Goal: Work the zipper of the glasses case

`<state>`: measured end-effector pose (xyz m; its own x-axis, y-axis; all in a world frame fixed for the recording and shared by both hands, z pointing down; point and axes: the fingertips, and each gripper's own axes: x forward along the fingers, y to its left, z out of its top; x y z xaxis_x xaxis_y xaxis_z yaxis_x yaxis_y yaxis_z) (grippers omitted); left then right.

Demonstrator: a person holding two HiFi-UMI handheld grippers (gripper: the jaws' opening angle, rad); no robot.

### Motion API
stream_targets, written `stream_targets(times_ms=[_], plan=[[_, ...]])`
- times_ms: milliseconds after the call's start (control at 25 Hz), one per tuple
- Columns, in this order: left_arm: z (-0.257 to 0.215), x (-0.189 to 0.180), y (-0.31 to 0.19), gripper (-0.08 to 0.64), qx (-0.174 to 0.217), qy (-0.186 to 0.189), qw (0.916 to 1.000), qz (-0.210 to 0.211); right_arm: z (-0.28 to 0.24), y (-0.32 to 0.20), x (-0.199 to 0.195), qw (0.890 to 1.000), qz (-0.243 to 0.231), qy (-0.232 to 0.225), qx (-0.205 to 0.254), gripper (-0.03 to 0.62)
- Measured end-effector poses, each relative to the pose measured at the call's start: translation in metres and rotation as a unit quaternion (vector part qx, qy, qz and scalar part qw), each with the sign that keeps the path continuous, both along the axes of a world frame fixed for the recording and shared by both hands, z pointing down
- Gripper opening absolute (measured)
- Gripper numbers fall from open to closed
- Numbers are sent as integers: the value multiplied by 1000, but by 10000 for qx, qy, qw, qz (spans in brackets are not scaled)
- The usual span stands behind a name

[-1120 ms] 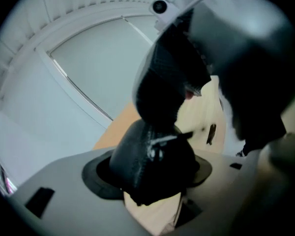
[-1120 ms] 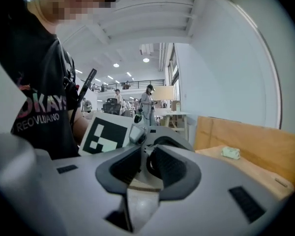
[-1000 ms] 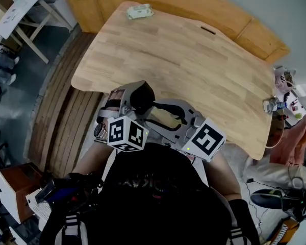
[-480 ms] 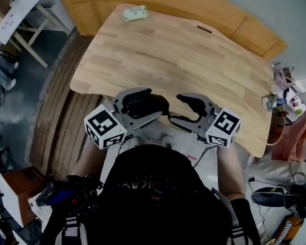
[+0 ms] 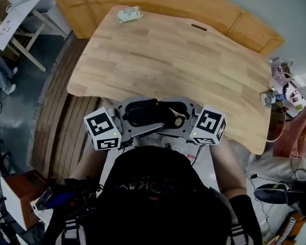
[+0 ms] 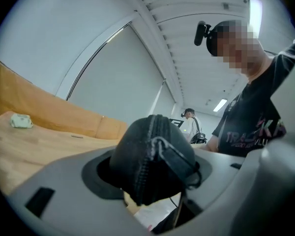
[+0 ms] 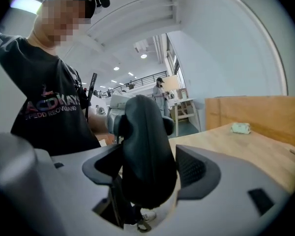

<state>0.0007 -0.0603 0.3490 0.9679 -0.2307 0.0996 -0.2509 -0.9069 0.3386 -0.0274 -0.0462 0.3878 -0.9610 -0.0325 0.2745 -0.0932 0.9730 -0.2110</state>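
The black glasses case (image 5: 144,112) hangs in the air just off the table's near edge, in front of the person's chest. My left gripper (image 5: 151,116) is shut on it from the left. In the left gripper view the case (image 6: 137,159) fills the gap between the jaws, with its zipper (image 6: 146,173) and pull tab (image 6: 179,156) facing the camera. My right gripper (image 5: 169,117) comes in from the right. Its jaws have just been opening, and the case's end (image 7: 145,146) stands between them with a gap to the ribbed right pad (image 7: 189,166).
The wooden table (image 5: 168,55) stretches ahead, with a small pale green object (image 5: 129,14) at its far left corner. A wooden bench (image 5: 158,1) runs behind it. Small clutter (image 5: 275,86) sits by the right edge. Another person stands far off in the room.
The left gripper has rolled and lifted with the case. The right gripper, apart from the case half a second ago, has moved left and down so its wider-spread jaws now straddle the case's end.
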Motion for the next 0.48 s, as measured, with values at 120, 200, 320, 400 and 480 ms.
stream_targets(times_ms=[120, 200, 320, 400, 480], plan=[[9, 10, 1, 295, -57, -57, 10000, -14, 14, 5, 1, 9999, -92, 133, -14, 315], [15, 17, 0, 295, -124, -68, 9999, -12, 20, 4, 8, 10000, -52, 58, -50, 304], [14, 19, 0, 295, -270, -33, 9996, 20, 16, 5, 13, 9999, 43, -108, -77, 296], [15, 18, -1, 300, -349, -46, 9994, 13, 13, 5, 18, 9998, 88, -149, -31, 291], [18, 22, -3, 307, -404, -70, 9992, 6, 14, 3, 26, 9998, 109, -153, 8, 287]])
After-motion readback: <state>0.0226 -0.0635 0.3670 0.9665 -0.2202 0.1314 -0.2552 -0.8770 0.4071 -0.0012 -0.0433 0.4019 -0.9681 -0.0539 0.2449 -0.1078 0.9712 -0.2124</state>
